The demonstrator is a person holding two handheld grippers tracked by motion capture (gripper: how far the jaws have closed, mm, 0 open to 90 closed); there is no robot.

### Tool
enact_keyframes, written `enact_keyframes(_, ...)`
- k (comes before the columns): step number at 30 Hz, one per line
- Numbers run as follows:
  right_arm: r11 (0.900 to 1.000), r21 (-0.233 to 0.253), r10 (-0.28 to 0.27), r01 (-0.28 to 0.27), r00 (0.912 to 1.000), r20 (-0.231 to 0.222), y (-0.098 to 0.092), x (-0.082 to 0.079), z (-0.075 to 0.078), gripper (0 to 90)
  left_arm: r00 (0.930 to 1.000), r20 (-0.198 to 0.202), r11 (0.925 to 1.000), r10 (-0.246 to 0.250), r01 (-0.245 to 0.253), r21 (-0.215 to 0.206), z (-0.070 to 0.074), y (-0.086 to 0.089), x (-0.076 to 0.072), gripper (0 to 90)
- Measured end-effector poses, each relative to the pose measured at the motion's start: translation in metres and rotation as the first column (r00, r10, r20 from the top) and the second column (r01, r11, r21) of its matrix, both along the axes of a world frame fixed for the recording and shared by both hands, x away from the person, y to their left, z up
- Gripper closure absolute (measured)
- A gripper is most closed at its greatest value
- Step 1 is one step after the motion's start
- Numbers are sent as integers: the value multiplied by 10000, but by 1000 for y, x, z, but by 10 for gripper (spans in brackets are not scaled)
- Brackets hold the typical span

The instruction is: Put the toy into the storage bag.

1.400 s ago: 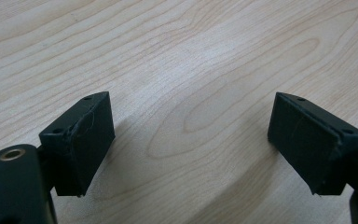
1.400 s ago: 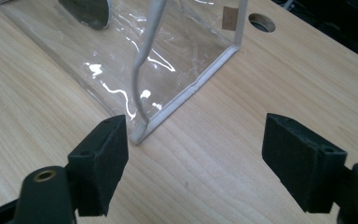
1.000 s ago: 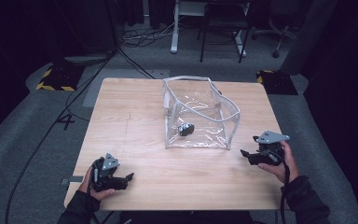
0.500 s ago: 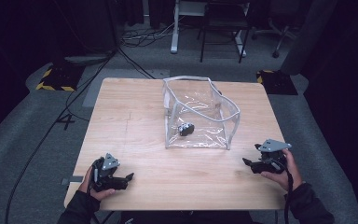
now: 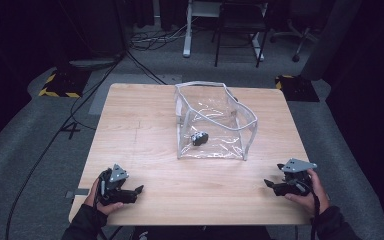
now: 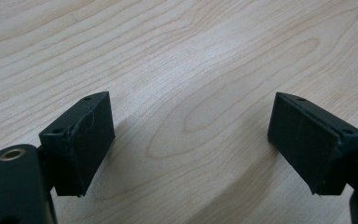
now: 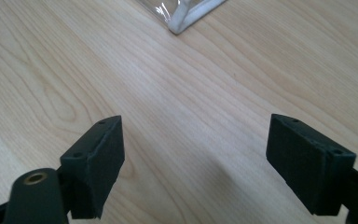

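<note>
Jaws on both grippers spread wide, nothing between them. Clear plastic bag (image 5: 212,122) stands open-topped well ahead of both, nearer the right gripper (image 5: 277,186), its white-trimmed corner (image 7: 186,18) just beyond those jaws. Small dark object (image 5: 199,138) lies inside. Bag looks light, floppy, slick; pinch the stiffer white rim. Left gripper (image 5: 132,192) rests low on wooden table (image 5: 140,125).

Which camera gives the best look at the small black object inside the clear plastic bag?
The high view: the small black object lies on the floor of the clear plastic bag, seen through its open top. The right gripper view catches just a bag corner; the left gripper view shows bare wooden table.
</note>
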State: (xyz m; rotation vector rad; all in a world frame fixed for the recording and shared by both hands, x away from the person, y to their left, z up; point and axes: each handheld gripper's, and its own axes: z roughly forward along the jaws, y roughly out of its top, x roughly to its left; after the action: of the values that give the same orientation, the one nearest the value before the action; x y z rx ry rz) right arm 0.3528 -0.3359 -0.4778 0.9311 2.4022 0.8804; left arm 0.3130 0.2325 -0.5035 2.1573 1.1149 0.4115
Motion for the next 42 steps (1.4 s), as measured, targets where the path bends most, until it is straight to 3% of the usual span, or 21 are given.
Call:
enact_keyframes(14, 9960, 726, -494, 520, 9981, -373, -28, -14, -11, 176, 10000, -7, 10000, -5, 5, 11, 0, 0, 0, 149)
enact_keyframes(23, 9890, 970, -1051, 1116, 9920, -692, -44, -22, -20, 167, 10000, -56, 10000, 4, -5, -9, 0, 0, 2, 149)
enact_keyframes(31, 9760, 1470, -1543, 1609, 9865, -552, -57, -29, -25, 152, 10000, -88, 10000, 47, -47, 12, 1, 0, 3, 148)
enact_keyframes(42, 9800, 1402, -1356, 1410, 9896, -474, -58, -25, -26, 147, 9999, -49, 9999, 142, -142, 6, 1, -1, 2, 149)
